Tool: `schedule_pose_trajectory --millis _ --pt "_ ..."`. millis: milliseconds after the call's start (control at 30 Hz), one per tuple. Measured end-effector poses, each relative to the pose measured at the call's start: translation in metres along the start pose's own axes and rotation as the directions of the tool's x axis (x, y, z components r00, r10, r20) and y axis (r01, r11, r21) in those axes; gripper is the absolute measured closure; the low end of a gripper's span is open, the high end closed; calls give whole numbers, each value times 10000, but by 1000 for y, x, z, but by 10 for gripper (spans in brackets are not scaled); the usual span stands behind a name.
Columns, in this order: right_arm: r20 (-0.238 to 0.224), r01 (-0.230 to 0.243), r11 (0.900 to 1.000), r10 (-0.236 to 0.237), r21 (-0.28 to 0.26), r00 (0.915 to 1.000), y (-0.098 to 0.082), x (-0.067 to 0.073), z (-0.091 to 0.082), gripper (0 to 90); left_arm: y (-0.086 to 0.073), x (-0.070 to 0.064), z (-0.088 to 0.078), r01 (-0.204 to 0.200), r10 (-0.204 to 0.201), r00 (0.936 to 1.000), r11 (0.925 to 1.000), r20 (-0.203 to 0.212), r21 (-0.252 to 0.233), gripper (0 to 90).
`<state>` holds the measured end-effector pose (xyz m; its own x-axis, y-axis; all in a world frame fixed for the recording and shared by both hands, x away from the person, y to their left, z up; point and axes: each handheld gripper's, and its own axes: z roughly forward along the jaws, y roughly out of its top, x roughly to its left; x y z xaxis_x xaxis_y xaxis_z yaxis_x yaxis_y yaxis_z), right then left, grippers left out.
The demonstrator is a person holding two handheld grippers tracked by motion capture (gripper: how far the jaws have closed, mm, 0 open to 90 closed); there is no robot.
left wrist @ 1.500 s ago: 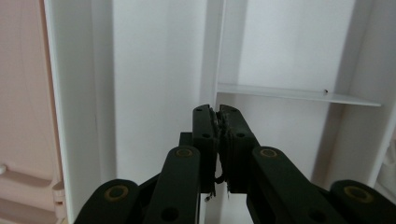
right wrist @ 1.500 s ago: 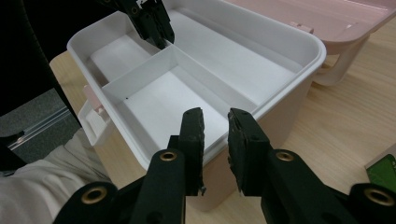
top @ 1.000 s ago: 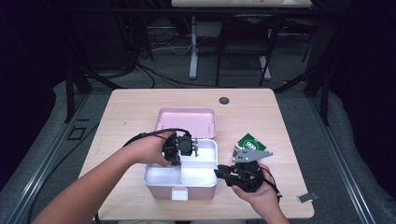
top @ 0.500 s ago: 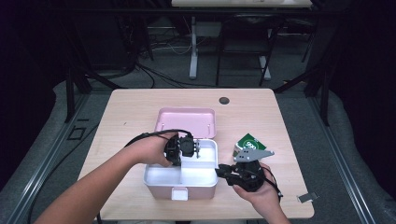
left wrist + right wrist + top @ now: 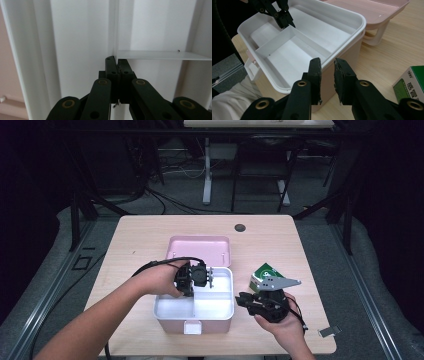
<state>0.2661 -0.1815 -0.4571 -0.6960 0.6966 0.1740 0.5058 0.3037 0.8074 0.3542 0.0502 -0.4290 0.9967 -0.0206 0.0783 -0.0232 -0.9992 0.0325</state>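
Little differs from a second ago — our left tool (image 5: 196,279) stays inside the one white tray (image 5: 220,306) of the pink box (image 5: 197,246) near the worktop's (image 5: 150,235) front edge, its jaws closed on the tray's divider (image 5: 160,55). Our right tool (image 5: 247,300) holds nothing, jaws narrowly apart beside the tray's rim. One green carton (image 5: 264,271) lies toward the right edge.

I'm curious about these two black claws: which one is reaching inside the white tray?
The left gripper. Its shut jaws pinch the tray's inner divider wall. The right gripper sits outside, at the tray's rim, beside the green box.
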Motion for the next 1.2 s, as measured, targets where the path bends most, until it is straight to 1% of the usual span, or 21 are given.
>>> schedule_pose_trajectory --millis 133,267,333,400,467,500,533,567,667,733,767,800,833,933,967,1000,1033,1067,1100,1167,1200 --pt "108 -28 9999 30 -133 9999 1 -3 -5 758 -2 0 -10 111 -113 9998 9998 -142 -152 892" --pt "193 -107 9996 112 -264 9998 2 -5 -10 758 -7 2 -22 347 -357 9989 9988 -317 -338 892" --pt "213 -126 9995 132 -280 9997 2 -7 -11 758 -12 3 -27 593 -609 9976 9971 -338 -482 892" --pt "214 -172 9995 177 -261 9996 1 -8 -10 758 -17 5 -33 820 -834 9961 9956 -287 -456 892" --pt "242 -145 9998 148 -127 9996 1 -9 -10 758 -24 7 -36 1242 -1253 9920 9908 -168 -538 892" --pt "232 -152 9997 157 -211 9996 1 -9 -9 757 -28 8 -38 1470 -1478 9890 9873 -94 -607 892" --pt "261 -167 9996 173 -212 9995 0 -8 -8 757 -34 9 -40 1811 -1813 9834 9817 18 -588 892" --pt "251 -137 9998 141 -135 9996 0 -8 -7 756 -38 10 -40 1990 -1990 9800 9779 64 -641 892" --pt "263 -146 9998 150 -151 9995 0 -8 -6 753 -55 14 -42 3027 -3025 9530 9500 154 -760 892" --pt "252 -174 9998 175 -79 9995 0 -8 -4 746 -69 16 -44 3740 -3731 9274 9219 283 -1008 892" --pt "221 -148 9999 149 -18 9996 0 -8 -3 743 -75 18 -46 4015 -3998 9158 9102 372 -1012 892" --pt "201 -142 9999 142 18 9997 0 -7 -2 737 -80 19 -46 4197 -4183 9075 9006 373 -1127 892" --pt "177 -105 9999 105 47 9998 0 -7 -1 732 -88 19 -46 4553 -4546 8900 8822 353 -1203 892" --pt "148 -12 9997 9 244 9999 2 -5 2 701 -105 21 -46 5054 -5067 8619 8556 184 -1121 892" --pt "59 -14 9998 13 187 10000 3 -4 3 670 -113 20 -46 5352 -5373 8433 8367 157 -1159 892" --pt "-26 55 9997 -54 249 10000 4 -3 5 629 -119 21 -46 5510 -5534 8328 8262 143 -1175 892" --pt "-152 148 9996 -145 254 9998 6 -2 7 610 -125 20 -46 5697 -5728 8196 8125 124 -1233 892" --pt "-7 258 9993 -258 261 9997 7 -1 8 595 -131 20 -46 5838 -5869 8096 8023 139 -1243 892" --pt "-41 322 9987 -320 401 9995 9 0 9 576 -135 20 -46 5956 -5985 8009 7930 186 -1284 892" --pt "-130 424 9984 -419 367 9990 11 1 12 538 -148 19 -45 6220 -6257 7799 7721 154 -1306 892" --pt "-218 493 9976 -483 496 9986 12 1 15 533 -152 19 -45 6288 -6325 7744 7667 155 -1296 892"
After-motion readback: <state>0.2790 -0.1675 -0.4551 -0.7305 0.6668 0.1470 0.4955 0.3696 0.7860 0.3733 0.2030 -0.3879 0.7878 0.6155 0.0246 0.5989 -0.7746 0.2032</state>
